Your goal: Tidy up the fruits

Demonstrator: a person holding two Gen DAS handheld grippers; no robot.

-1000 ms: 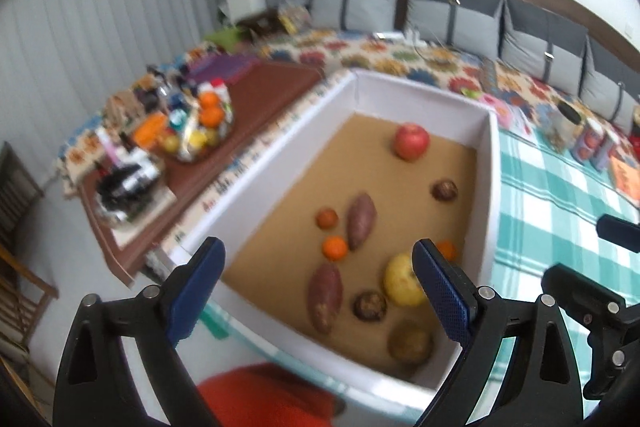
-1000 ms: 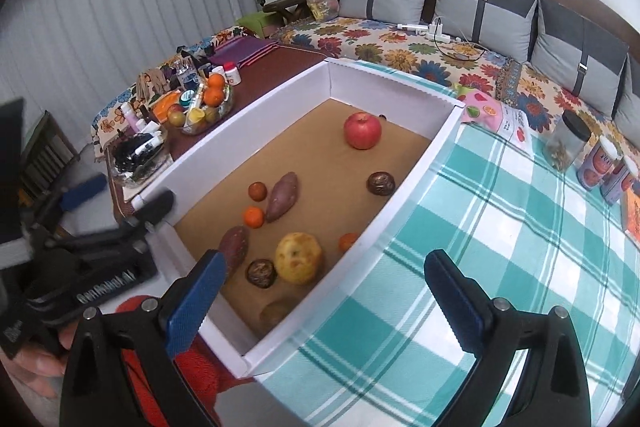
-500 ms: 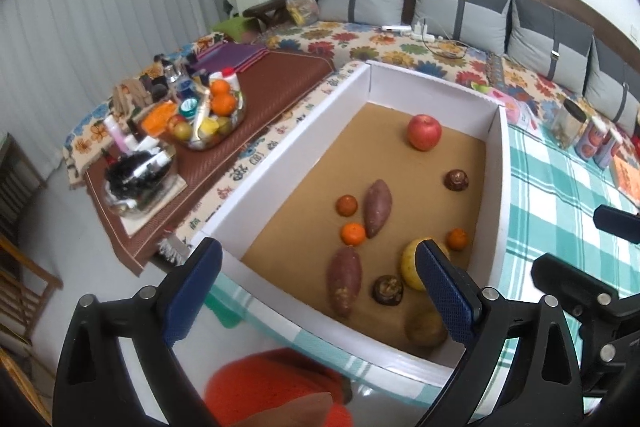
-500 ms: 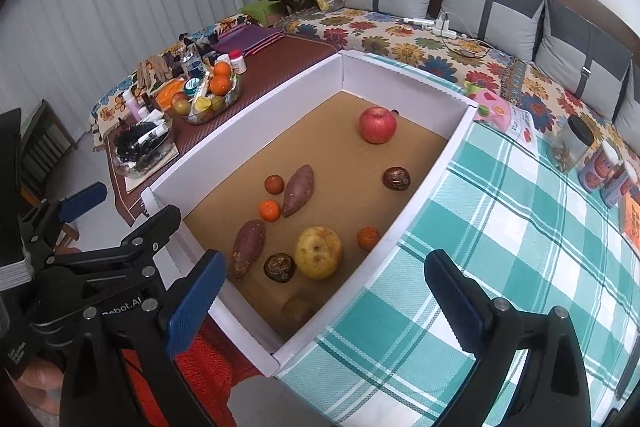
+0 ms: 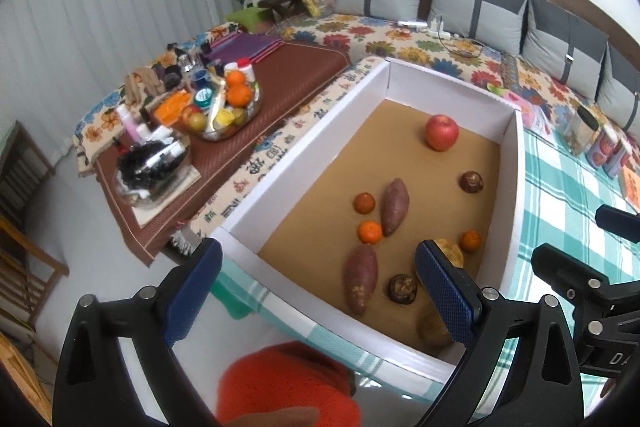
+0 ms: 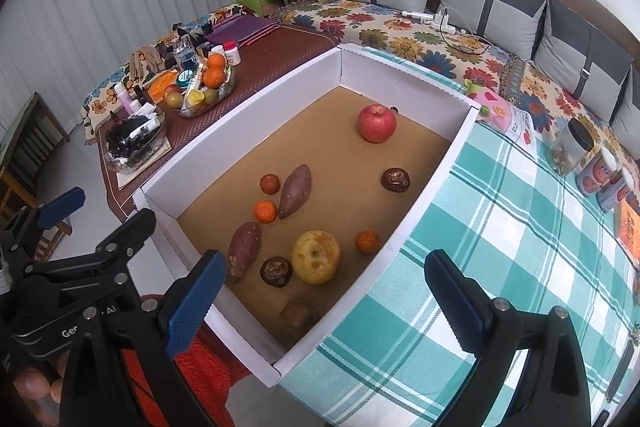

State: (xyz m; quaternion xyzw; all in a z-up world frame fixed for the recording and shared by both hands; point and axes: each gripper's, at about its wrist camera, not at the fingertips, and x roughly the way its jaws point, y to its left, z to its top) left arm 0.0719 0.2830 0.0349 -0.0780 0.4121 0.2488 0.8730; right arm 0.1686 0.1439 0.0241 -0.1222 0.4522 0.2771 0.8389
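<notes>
A white-walled box (image 6: 248,111) with a brown floor holds loose produce: a red apple (image 6: 377,123), two sweet potatoes (image 6: 295,190), three small oranges (image 6: 265,211), a large yellow fruit (image 6: 316,256), two dark round fruits (image 6: 395,179) and a brownish fruit (image 6: 298,317) by the near wall. The same box (image 5: 448,87) and apple (image 5: 441,132) show in the left wrist view. My left gripper (image 5: 320,291) is open and empty above the box's near left corner. My right gripper (image 6: 320,291) is open and empty above the near right corner.
A green checked cloth (image 6: 500,227) covers the table right of the box. Jars and cans (image 6: 592,163) stand at its far right. A low brown table (image 6: 276,59) with a fruit bowl (image 6: 204,87) and bottles lies left. A cushioned sofa runs behind.
Both grippers have risen and pulled back a little, so more of the box and room shows. The fruits have not moved. Both grippers stay open.
</notes>
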